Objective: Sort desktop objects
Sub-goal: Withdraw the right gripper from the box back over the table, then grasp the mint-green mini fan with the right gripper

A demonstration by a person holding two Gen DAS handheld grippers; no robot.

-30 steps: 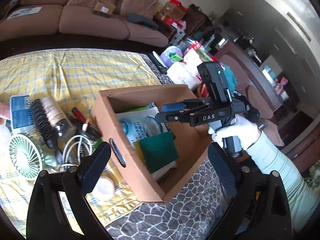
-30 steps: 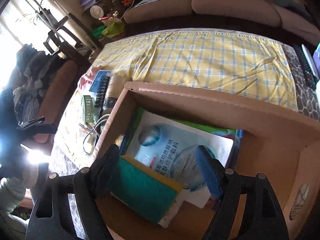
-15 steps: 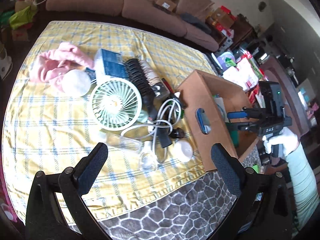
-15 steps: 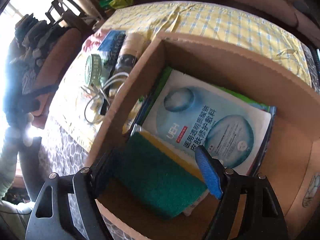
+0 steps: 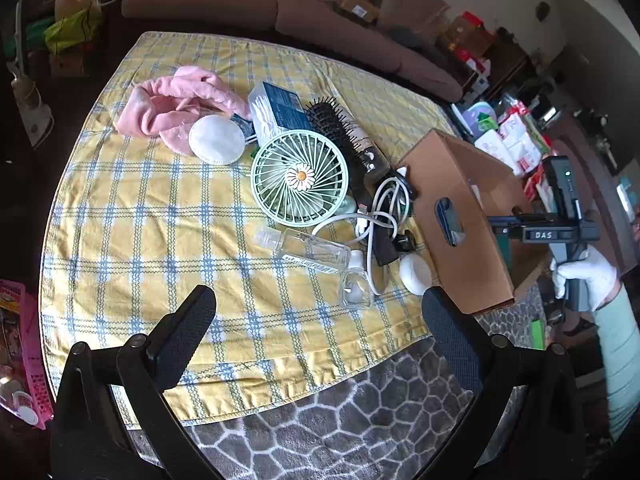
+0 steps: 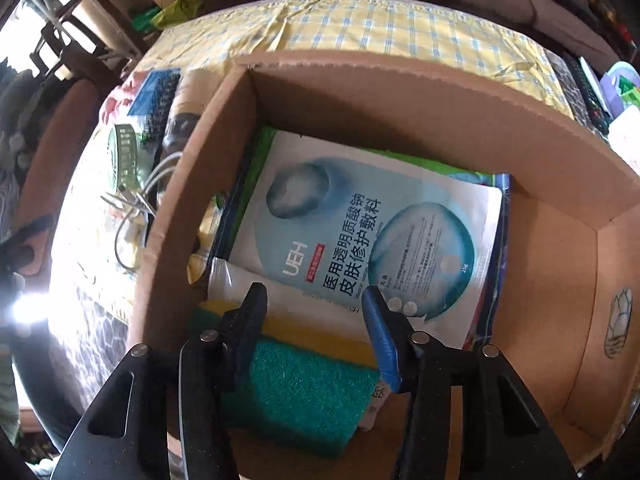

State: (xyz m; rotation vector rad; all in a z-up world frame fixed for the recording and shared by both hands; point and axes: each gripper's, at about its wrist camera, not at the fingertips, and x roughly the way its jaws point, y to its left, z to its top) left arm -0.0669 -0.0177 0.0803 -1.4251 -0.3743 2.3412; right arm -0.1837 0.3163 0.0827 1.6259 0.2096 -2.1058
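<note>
A cardboard box (image 5: 472, 216) stands at the right end of the yellow checked cloth (image 5: 160, 216). My right gripper (image 6: 314, 300) is open and empty inside the box (image 6: 400, 92), just above a green and yellow sponge (image 6: 300, 384) and a blue face-mask packet (image 6: 360, 232). It also shows in the left wrist view (image 5: 496, 226). My left gripper (image 5: 320, 312) is open and empty, held above the near edge of the cloth. Beyond it lie a mint fan (image 5: 300, 178), a clear bottle (image 5: 308, 250), a small clear bottle (image 5: 355, 284), a white cable (image 5: 380, 220) and a white round case (image 5: 416, 276).
A pink cloth (image 5: 172, 108), a white face mask (image 5: 216, 140), a cotton swab box (image 5: 276, 112) and a black hairbrush (image 5: 340, 132) lie further back. A brown sofa (image 5: 320, 12) stands behind the table. A grey stone-pattern surface (image 5: 340, 420) shows at the near edge.
My left gripper has pulled back and swung left, away from the box, over the loose things. My right gripper has sunk lower into the box and narrowed a little, still open.
</note>
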